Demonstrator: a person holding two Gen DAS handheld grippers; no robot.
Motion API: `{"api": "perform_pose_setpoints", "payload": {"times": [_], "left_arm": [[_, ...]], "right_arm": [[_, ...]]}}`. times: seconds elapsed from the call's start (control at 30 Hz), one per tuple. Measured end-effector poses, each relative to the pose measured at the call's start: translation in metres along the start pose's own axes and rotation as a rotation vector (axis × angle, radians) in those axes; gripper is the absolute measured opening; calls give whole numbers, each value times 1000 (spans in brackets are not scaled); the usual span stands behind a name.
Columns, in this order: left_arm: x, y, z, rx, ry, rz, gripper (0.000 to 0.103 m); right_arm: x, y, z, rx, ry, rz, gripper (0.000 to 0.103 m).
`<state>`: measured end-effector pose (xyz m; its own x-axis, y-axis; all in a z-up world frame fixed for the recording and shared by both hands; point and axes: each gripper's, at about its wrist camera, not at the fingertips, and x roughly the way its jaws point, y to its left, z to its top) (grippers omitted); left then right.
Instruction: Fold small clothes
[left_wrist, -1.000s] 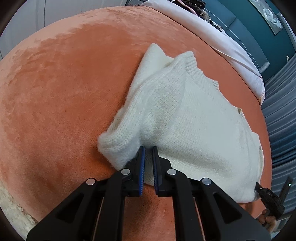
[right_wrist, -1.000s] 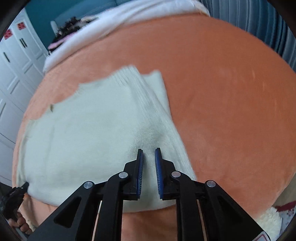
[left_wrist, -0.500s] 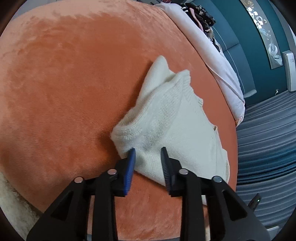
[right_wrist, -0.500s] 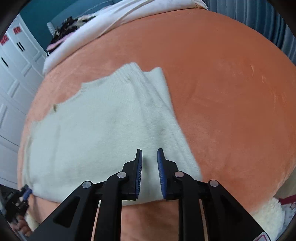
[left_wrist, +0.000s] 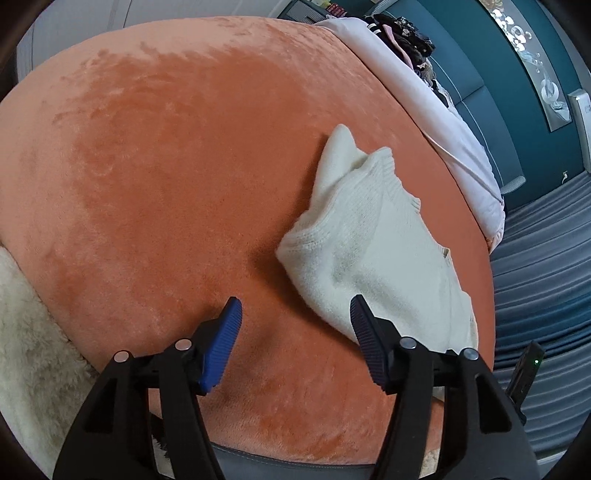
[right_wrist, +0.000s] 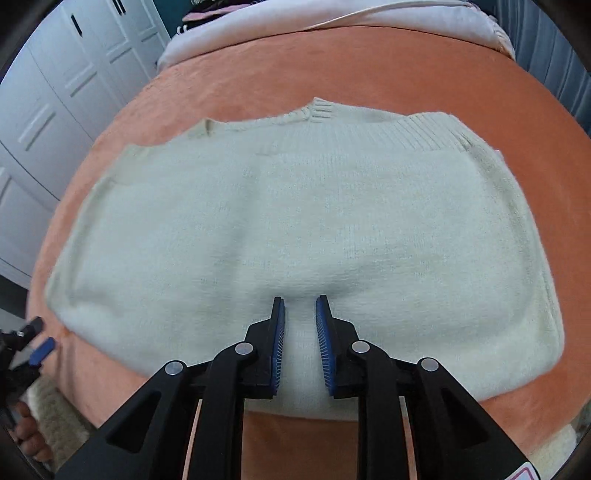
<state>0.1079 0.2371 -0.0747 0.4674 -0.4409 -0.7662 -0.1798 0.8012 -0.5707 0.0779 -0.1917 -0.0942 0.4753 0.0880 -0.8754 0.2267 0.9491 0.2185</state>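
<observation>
A small cream knitted sweater (left_wrist: 373, 254) lies on an orange plush blanket (left_wrist: 177, 177), one side folded over its body. In the right wrist view the sweater (right_wrist: 295, 221) lies spread flat and wide, ribbed collar at the far edge. My left gripper (left_wrist: 295, 317) is open wide and empty, just off the sweater's near edge; its right finger overlaps the hem. My right gripper (right_wrist: 299, 317) hovers over the middle of the sweater's near edge with its jaws a narrow gap apart, holding nothing. The left gripper's blue pad (right_wrist: 42, 350) shows at the far left of the right wrist view.
A pale pink sheet (left_wrist: 424, 92) with dark clothes (left_wrist: 406, 33) on it lies beyond the blanket. A fluffy white rug (left_wrist: 26, 332) lies at the lower left. White wardrobe doors (right_wrist: 55, 74) stand to the left, grey curtains (left_wrist: 546, 266) to the right.
My left gripper opened, let go of the sweater's folded edge and drew back. My right gripper moved from the sweater's right side to its near middle and opened slightly.
</observation>
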Motion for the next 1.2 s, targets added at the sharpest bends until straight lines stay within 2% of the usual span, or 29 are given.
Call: {"api": "perform_pose_setpoints", "payload": {"times": [0.03, 0.13, 0.23, 0.3, 0.37, 0.53, 0.67, 0.77, 0.8, 0.97, 1.03, 1.07, 1.13, 1.2], "left_arm": [[2, 1, -1, -11, 6, -8, 62], [15, -5, -3, -39, 24, -34, 70], [34, -16, -4, -23, 36, -37, 81], [44, -23, -4, -13, 22, -10, 89], [47, -25, -2, -21, -1, -14, 92], [48, -18, 5, -48, 13, -55, 92], [48, -15, 4, -10, 22, -83, 92], [48, -15, 3, 1, 24, -90, 92], [47, -14, 3, 3, 25, -91, 92], [44, -10, 2, -22, 3, -111, 92], [42, -10, 6, -74, -22, -115, 92], [41, -10, 9, -99, -34, -114, 92], [40, -8, 14, -130, -55, -93, 92], [43, -4, 20, -158, -54, -72, 91]], "right_arm": [[-9, 1, 0, 10, -11, 36, 20], [-27, 10, 2, 20, -50, 63, 20], [-30, 22, 10, 57, -31, 159, 20], [-26, 53, 26, -5, -37, 162, 20], [-18, 87, 42, -97, -52, 150, 20], [28, 147, 84, -170, 4, 182, 20], [77, 193, 108, -201, 81, 199, 20], [123, 232, 114, -232, 182, 210, 19], [138, 244, 110, -248, 217, 200, 19], [149, 303, 89, -567, 185, 37, 12], [143, 301, 91, -610, 186, 58, 11], [137, 292, 96, -572, 179, 92, 10], [108, 251, 109, -380, 124, 224, 10], [76, 197, 110, -195, 41, 308, 12]]}}
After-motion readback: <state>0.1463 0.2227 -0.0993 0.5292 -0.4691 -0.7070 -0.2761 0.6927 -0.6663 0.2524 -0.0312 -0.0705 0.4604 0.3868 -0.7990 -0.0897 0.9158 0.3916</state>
